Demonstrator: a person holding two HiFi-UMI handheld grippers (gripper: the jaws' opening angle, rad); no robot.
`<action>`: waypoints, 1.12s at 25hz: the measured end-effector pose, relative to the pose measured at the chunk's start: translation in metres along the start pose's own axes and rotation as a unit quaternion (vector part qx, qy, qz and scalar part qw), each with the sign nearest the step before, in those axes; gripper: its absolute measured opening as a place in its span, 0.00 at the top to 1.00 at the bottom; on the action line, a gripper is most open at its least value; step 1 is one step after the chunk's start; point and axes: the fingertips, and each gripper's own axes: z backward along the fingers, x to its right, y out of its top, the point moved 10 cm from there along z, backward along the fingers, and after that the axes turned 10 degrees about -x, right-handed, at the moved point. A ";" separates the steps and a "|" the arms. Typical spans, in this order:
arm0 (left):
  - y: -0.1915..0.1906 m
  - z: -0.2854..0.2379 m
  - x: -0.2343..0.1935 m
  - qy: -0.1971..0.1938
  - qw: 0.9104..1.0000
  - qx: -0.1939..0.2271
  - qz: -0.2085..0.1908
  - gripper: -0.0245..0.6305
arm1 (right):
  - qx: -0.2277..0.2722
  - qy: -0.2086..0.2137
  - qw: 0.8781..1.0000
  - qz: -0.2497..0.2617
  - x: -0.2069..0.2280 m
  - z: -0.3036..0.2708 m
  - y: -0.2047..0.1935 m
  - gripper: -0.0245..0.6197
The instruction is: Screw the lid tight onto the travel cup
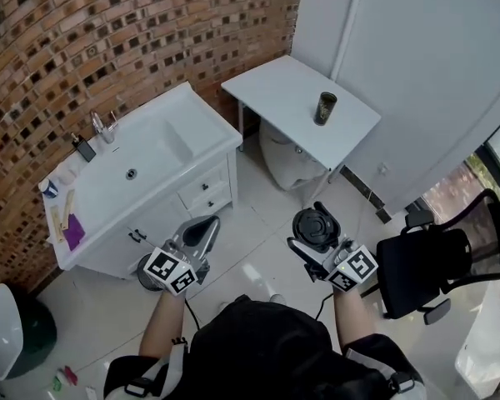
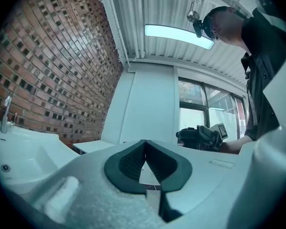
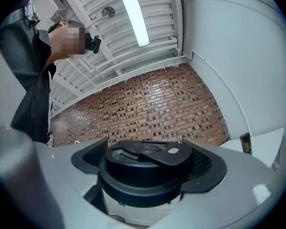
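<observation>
**A:** Brick wall (image 1: 108,32) behind, pale tiled floor (image 1: 250,215) below, and the white sink (image 1: 162,140) sits against that wall on the left.

**B:** Just off the sink's front right corner is the left tool (image 1: 202,230). Its jaws are pressed together with nothing between them.

**A:** Further right of the sink comes the right tool (image 1: 315,238), spread wide and pinching the black lid (image 3: 145,163). There's a pad on either side of it, and the lid is up in the air over the floor with its flip top facing up.

**B:** And the travel cup (image 1: 325,107)?

**A:** Standing upright on the white desk (image 1: 275,90), beyond the sink's right end and well apart from the lid. It's a dark cup with an open mouth.

**B:** Farthest right of the sink, a black chair (image 1: 433,265).
</observation>
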 end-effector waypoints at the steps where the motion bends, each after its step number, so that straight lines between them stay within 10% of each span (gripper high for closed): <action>1: 0.003 -0.007 0.001 -0.012 1.000 0.000 -0.004 0.96 | 0.001 -0.011 1.000 0.003 0.000 0.007 0.000 0.20; 14: 0.023 -0.070 0.023 -0.132 0.990 -0.009 -0.040 0.96 | 0.008 -0.135 0.989 0.053 -0.018 0.072 0.014 0.20; 28: 0.018 -0.113 0.040 -0.147 0.989 -0.016 -0.029 0.96 | 0.023 -0.126 0.991 0.030 0.013 0.088 0.013 0.20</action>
